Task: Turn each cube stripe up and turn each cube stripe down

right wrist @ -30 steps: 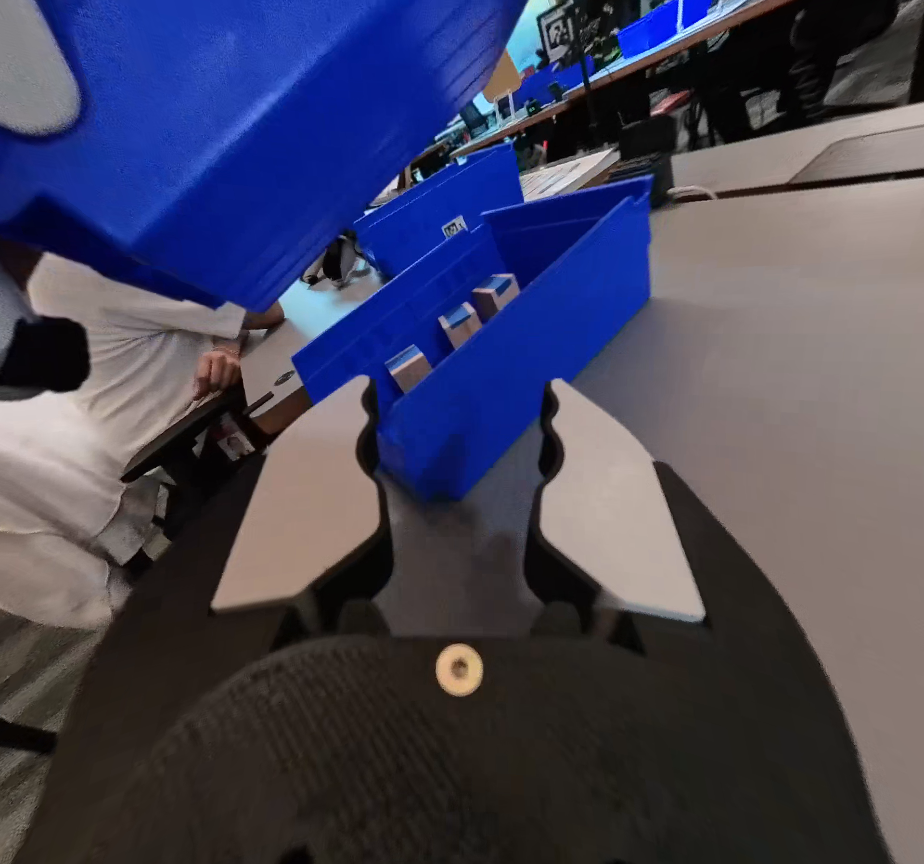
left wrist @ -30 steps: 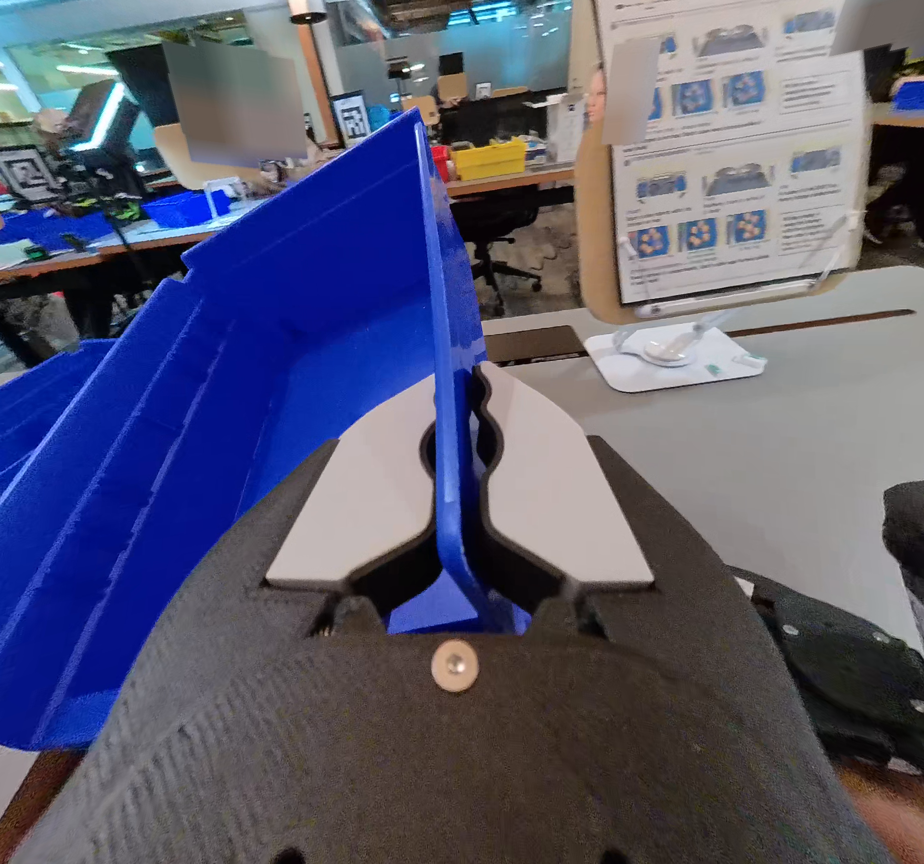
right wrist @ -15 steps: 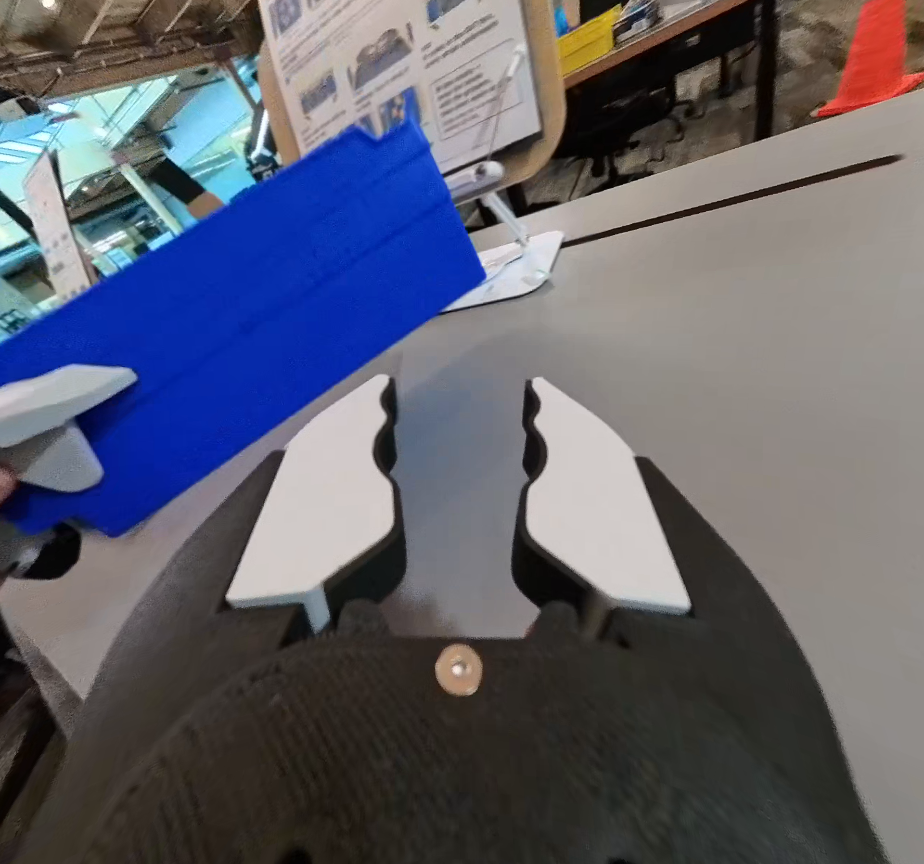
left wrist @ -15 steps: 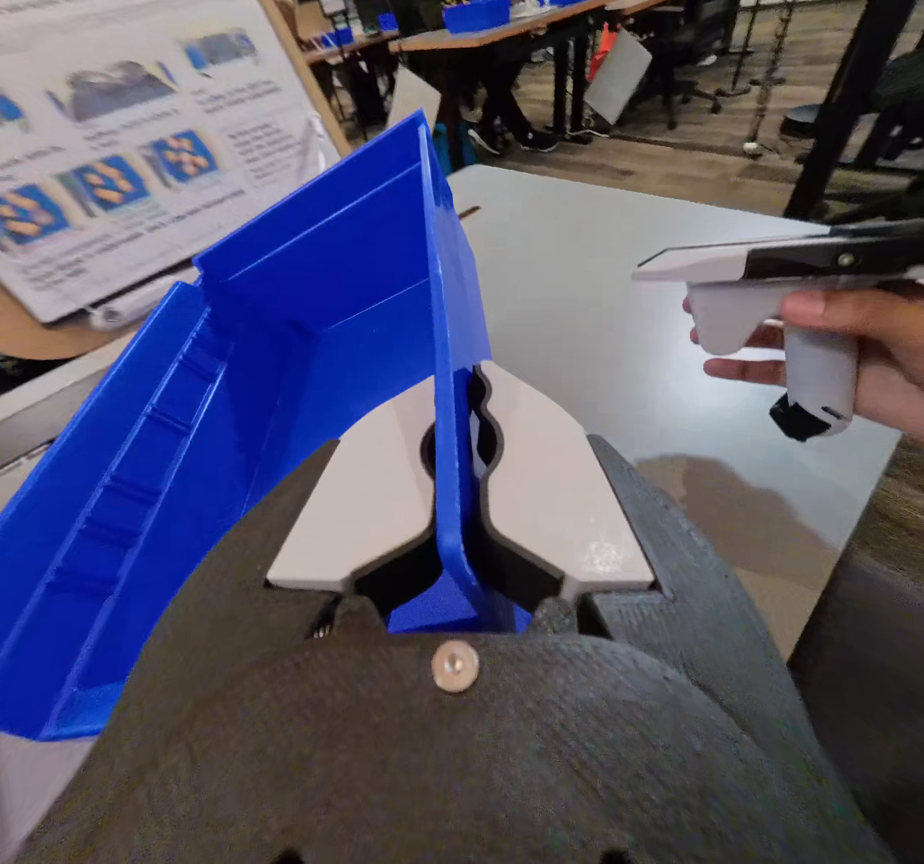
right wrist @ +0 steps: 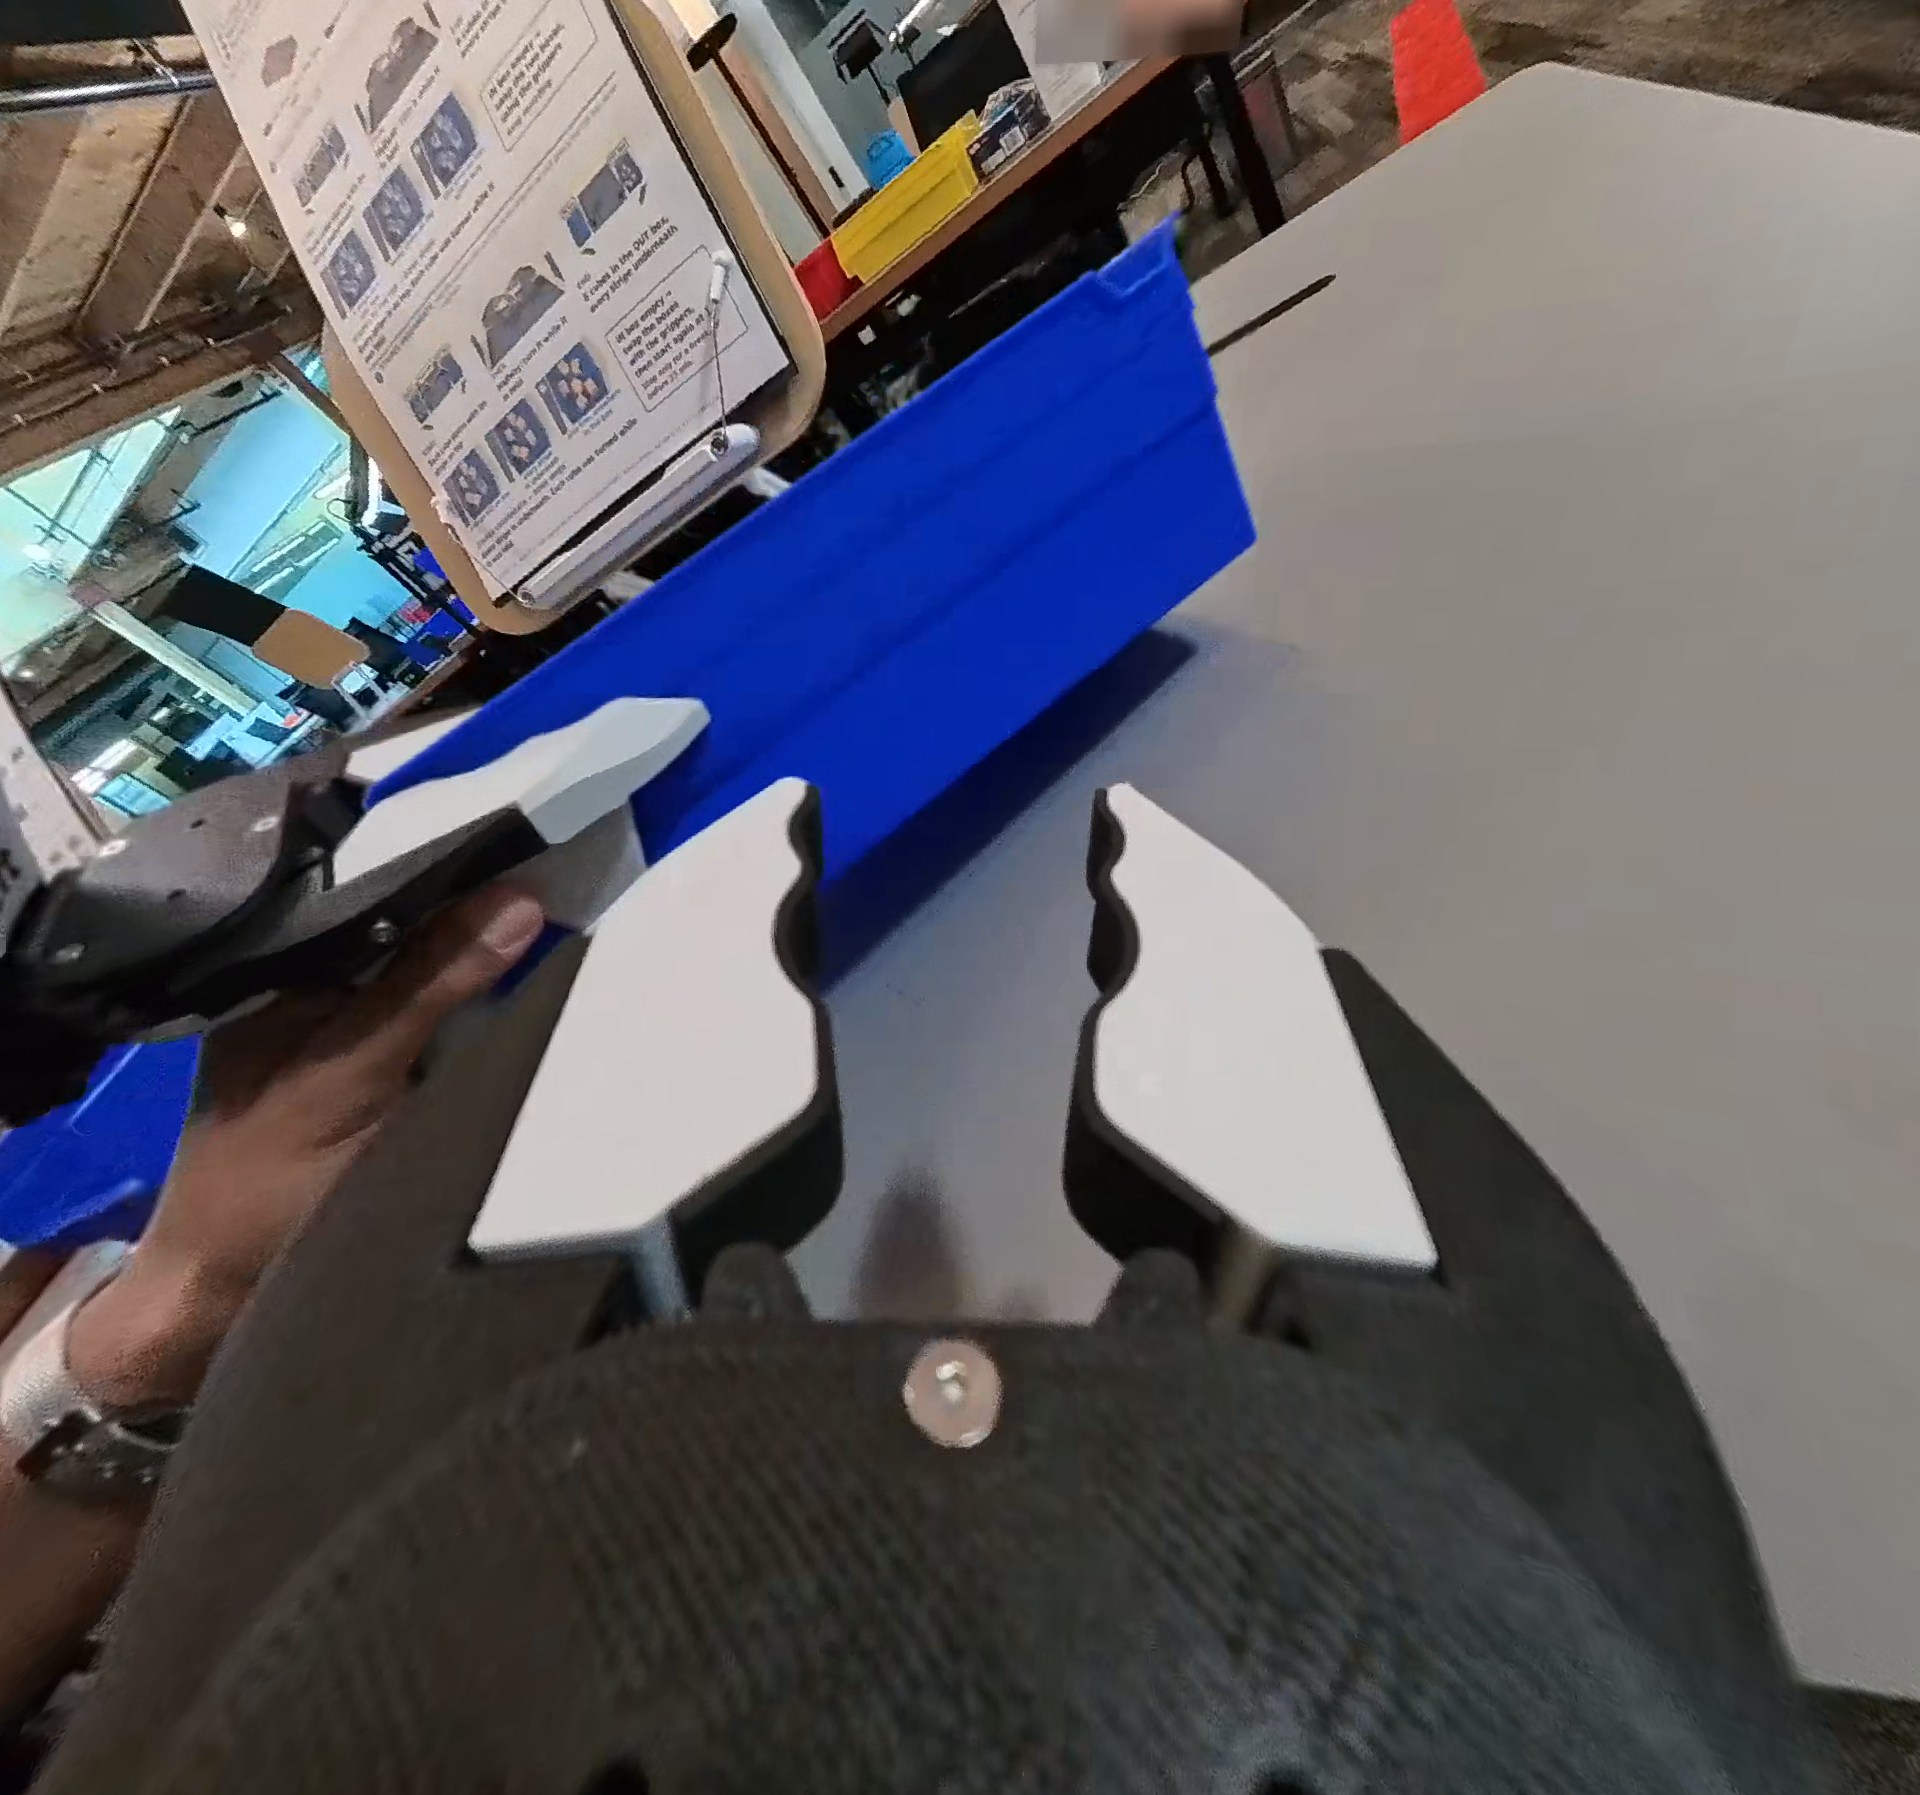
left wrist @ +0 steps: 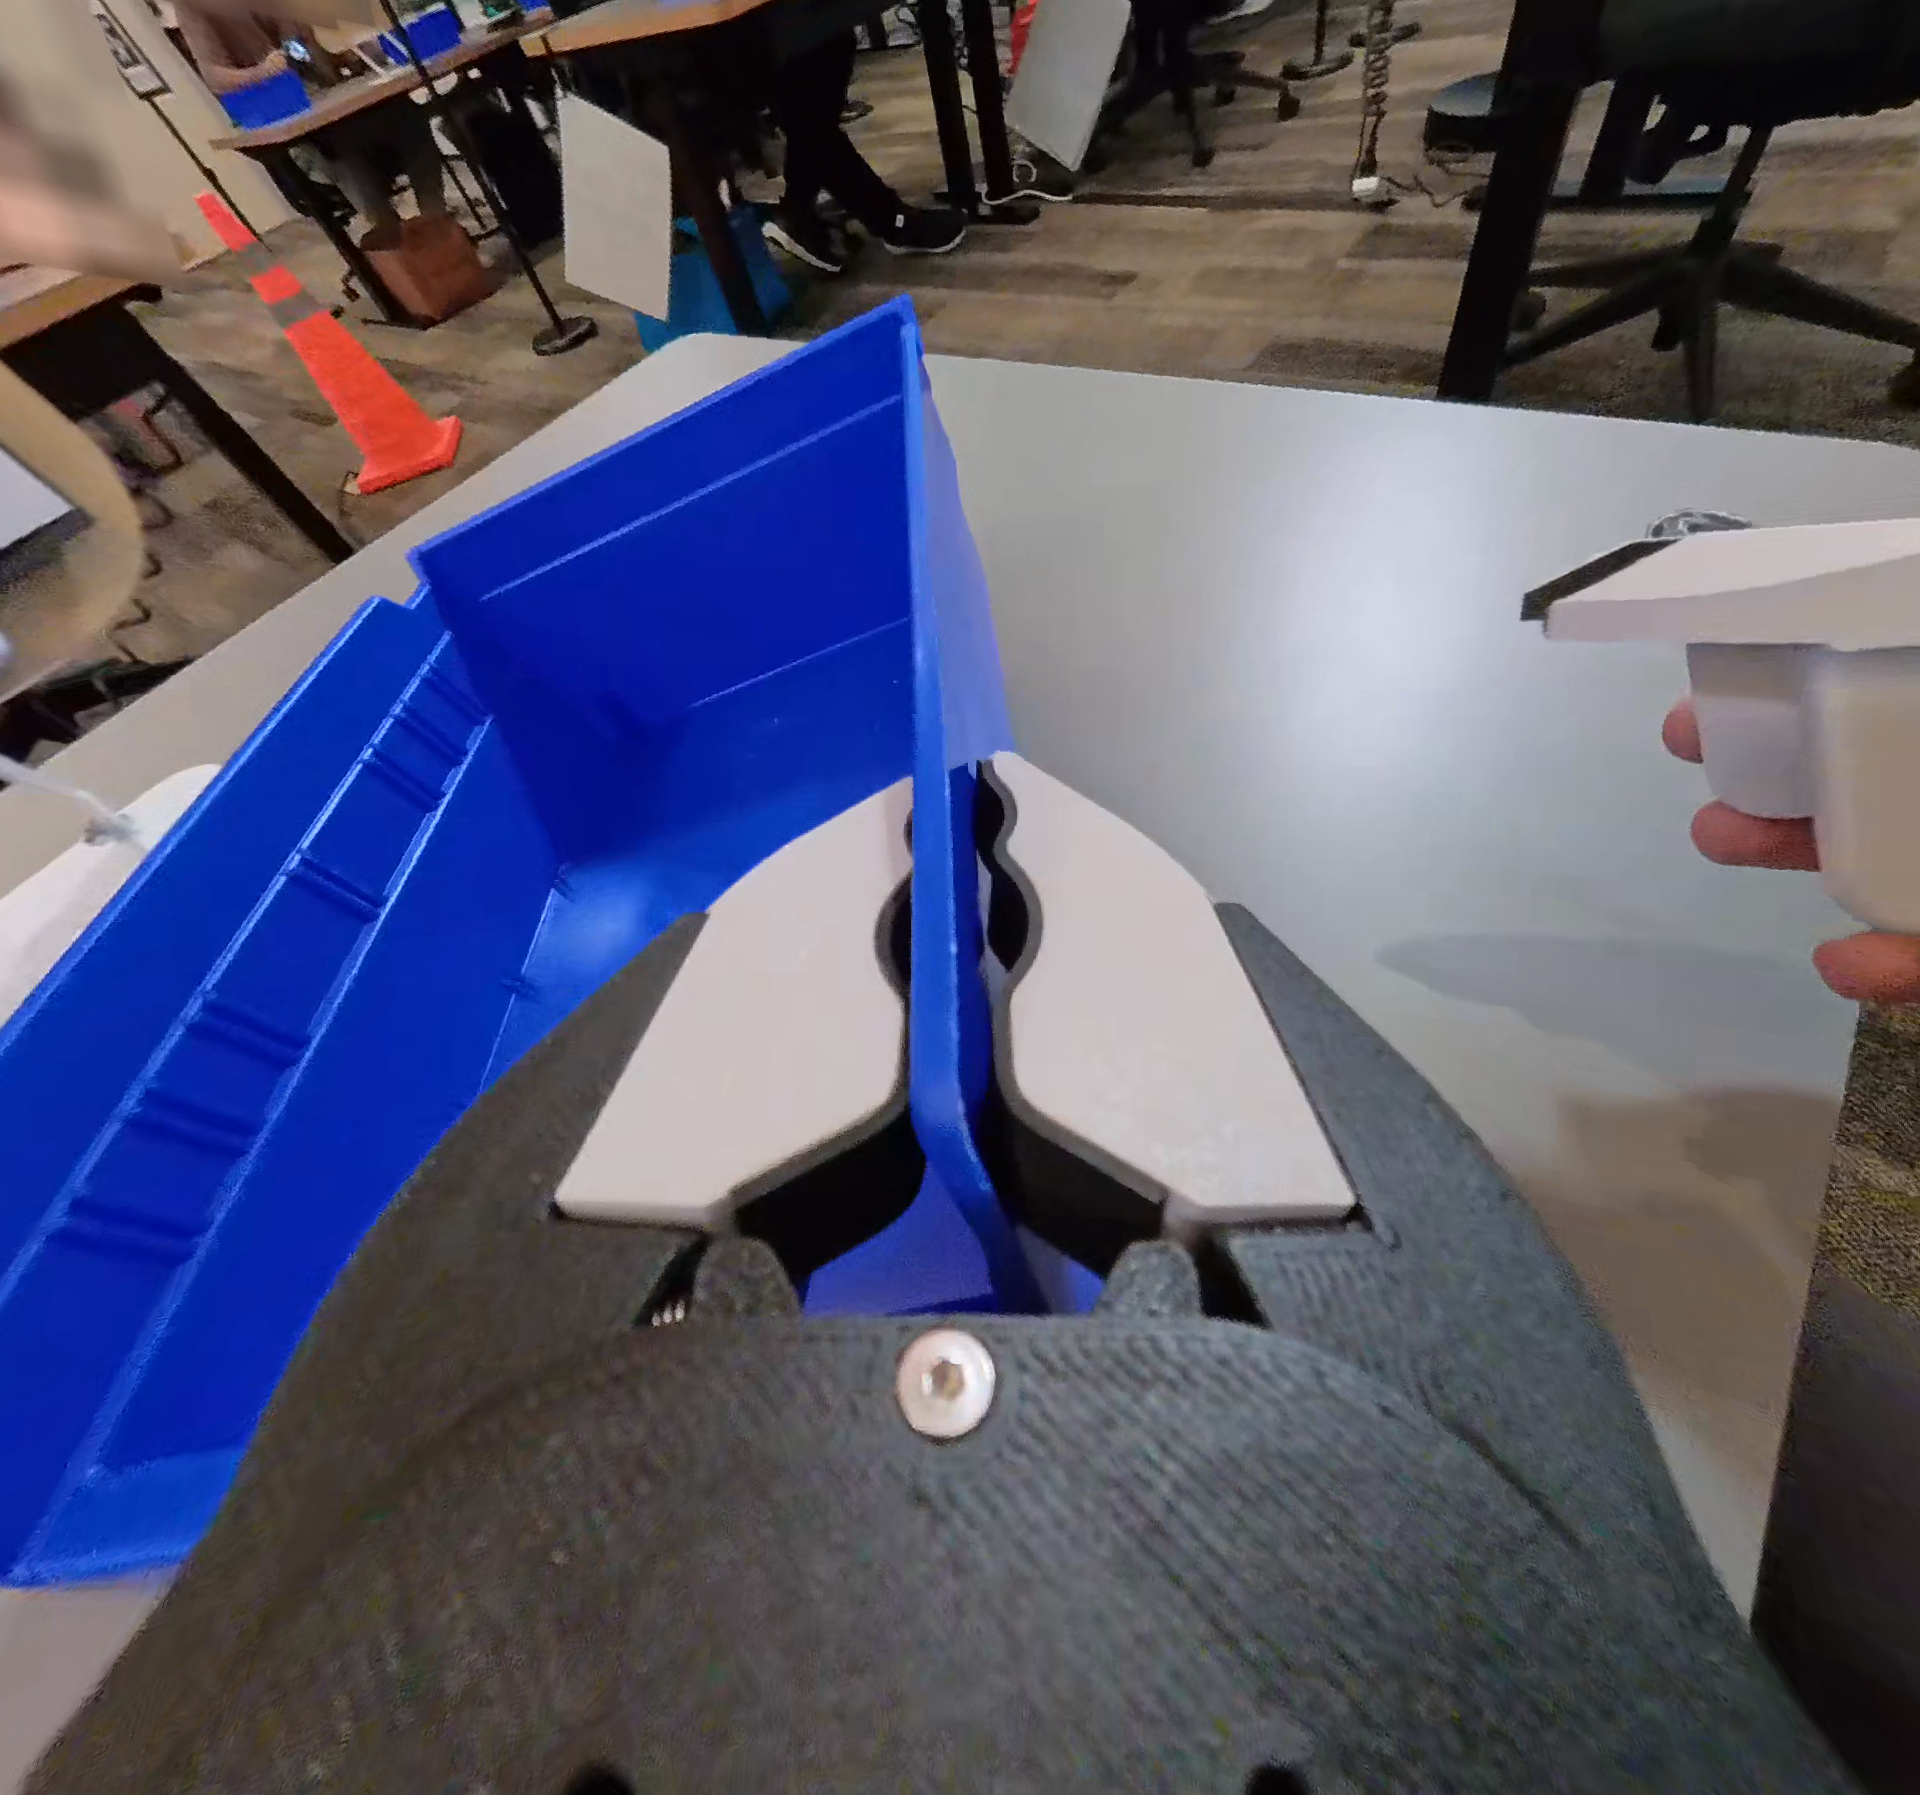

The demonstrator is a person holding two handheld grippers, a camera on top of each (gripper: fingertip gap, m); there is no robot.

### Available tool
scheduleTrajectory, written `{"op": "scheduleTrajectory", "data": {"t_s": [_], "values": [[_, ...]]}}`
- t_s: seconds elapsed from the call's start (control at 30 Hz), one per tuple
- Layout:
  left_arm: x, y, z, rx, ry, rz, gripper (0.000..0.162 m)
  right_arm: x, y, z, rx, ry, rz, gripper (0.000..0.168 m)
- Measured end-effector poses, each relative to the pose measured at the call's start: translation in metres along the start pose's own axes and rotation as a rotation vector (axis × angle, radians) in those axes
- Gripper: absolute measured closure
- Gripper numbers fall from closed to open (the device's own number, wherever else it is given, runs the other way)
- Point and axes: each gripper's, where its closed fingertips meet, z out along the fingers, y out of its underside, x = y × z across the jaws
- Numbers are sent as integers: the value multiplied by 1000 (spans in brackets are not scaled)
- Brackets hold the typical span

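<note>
While clamped, blue bin [left wrist: 665, 602] wall between left hand-held gripper [left wrist: 948, 789]

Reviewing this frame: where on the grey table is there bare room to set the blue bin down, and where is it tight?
Bare grey table lies right of the blue bin, out to the far and right edges, under the open right gripper. It is tight on the bin's left: the left gripper clamps its wall, and the instruction board stands behind.
</note>
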Motion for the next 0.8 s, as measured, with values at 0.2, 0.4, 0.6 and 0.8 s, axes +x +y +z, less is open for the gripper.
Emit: {"op": "scheduleTrajectory", "data": {"t_s": [0.2,0.4,0.6,0.8], "values": [[36,17,24,-54,92,-21,156,2,6,6,-41,49,-121,121],[44,21,6,-88,181,-113,144,-28,8,20,-51,-21,-30,114],[5,5,-63,-7,164,-155,129,-48,17,30,-49,100,-256,85],[-82,57,-138,-42,-88,-148,109,-101,51,49,-60,67,-339,52]]}}
